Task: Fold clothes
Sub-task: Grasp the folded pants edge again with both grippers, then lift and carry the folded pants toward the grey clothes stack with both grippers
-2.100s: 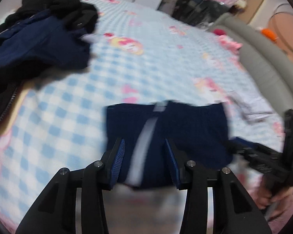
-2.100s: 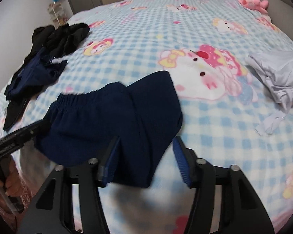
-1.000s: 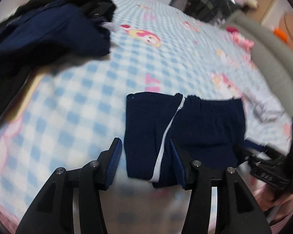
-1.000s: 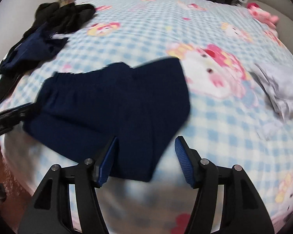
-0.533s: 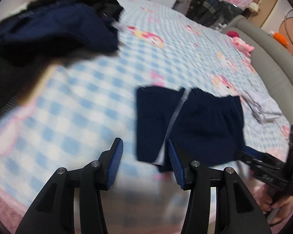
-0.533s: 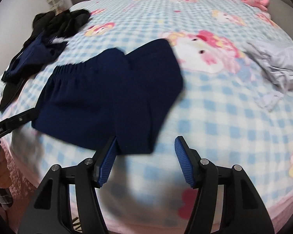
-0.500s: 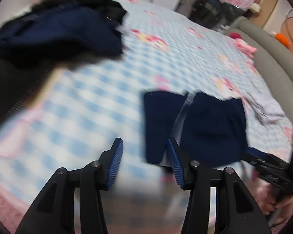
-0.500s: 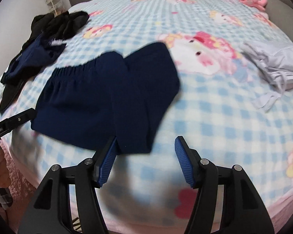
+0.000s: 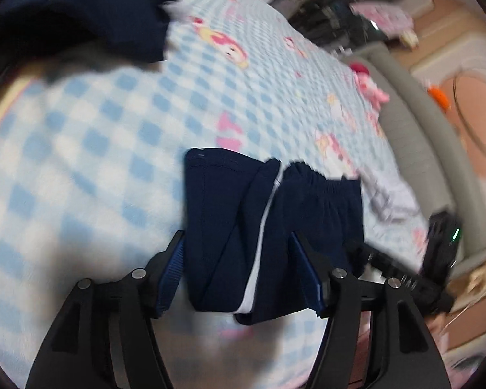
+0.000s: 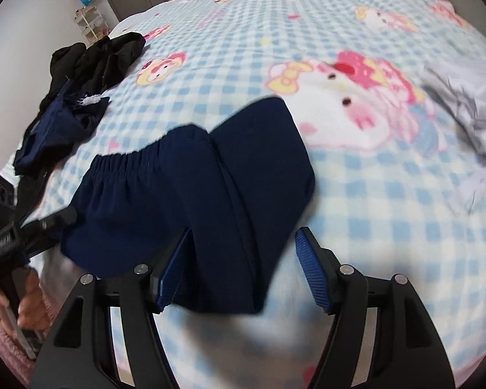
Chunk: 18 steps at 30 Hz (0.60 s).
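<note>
Between both spread tools [image 9: 243,269] [image 10: 241,272] lie folded navy trousers [image 10: 194,201].

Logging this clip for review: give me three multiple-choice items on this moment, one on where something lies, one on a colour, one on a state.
1. Where do the folded navy trousers lie?
A. on the near edge of the checked blanket
B. on the dark clothes pile
C. on the floor

2. What colour is the stripe down the trousers?
A. red
B. white
C. yellow

3. How do the jaws of the right gripper stand?
A. shut on the trousers
B. shut on nothing
C. open, straddling the trousers' near end

Answers: 1 A, blanket shows around them on the near side of the bed; 2 B, a pale line runs along the fold in the left wrist view; 3 C, both blue pads stand apart.
</note>
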{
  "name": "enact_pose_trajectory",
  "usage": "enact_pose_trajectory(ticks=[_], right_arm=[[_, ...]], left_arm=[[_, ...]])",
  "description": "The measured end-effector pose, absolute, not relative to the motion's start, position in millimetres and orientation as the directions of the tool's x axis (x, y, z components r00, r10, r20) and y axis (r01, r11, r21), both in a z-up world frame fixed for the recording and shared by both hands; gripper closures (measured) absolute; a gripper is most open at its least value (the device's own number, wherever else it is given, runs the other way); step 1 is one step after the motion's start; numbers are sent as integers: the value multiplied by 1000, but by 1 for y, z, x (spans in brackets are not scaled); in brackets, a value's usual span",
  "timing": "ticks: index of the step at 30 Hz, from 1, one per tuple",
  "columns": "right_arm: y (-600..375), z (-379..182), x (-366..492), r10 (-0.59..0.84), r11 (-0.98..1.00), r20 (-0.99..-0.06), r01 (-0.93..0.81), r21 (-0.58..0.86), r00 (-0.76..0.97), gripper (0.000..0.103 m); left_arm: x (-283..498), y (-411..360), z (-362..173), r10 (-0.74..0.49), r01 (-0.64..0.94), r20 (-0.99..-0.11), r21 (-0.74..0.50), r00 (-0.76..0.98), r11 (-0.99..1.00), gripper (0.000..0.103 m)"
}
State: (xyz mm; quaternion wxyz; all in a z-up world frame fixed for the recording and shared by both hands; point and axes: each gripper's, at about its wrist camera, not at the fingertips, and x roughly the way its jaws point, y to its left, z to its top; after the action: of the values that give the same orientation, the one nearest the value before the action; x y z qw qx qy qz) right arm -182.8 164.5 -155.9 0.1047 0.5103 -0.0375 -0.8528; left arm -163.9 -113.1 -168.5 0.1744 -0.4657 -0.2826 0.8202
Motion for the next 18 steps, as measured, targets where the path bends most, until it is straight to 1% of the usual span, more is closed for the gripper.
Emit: enact_pose_trajectory(ticks=[2, 3, 7, 8, 9, 10, 12, 16, 17, 18], right_arm=[[155, -157, -187, -199, -978, -868, 155, 143, -456, 32], [152, -158, -189, -195, -978, -870, 159, 137, -453, 31], [146, -159, -190, -202, -976, -873, 166, 142, -444, 31], [144, -157, -188, -212, -974, -871, 173, 149, -444, 34], [141, -155, -186, -226, -970, -866, 184, 159, -445, 36], [138, -153, -183, -241, -966, -862, 195, 169, -446, 37], [133, -155, -183, -242, -965, -863, 202, 167, -443, 38], [126, -164, -184, -231, -966, -871, 207, 153, -433, 37], [124, -166, -185, -228, -966, -873, 209, 149, -431, 43], [122, -168, -185, -225, -967, -875, 210, 146, -428, 48]], left_arm=[[-168, -105, -167, 548, -56, -673, -605, -497, -794, 39], [-170, -105, -168, 559, -60, -664, -616, -497, -785, 39], [-175, -105, -173, 585, -60, -639, -648, -500, -759, 39], [-174, -104, -172, 590, -66, -630, -653, -505, -755, 43], [-174, -103, -172, 594, -73, -621, -658, -511, -750, 50], [-173, -102, -171, 597, -79, -614, -660, -517, -747, 53], [-173, -100, -173, 574, -75, -630, -637, -522, -767, 62], [-176, -93, -183, 552, -54, -658, -617, -513, -785, 63], [-174, -90, -178, 539, -57, -662, -603, -520, -796, 64], [-172, -87, -173, 527, -60, -667, -589, -527, -806, 67]])
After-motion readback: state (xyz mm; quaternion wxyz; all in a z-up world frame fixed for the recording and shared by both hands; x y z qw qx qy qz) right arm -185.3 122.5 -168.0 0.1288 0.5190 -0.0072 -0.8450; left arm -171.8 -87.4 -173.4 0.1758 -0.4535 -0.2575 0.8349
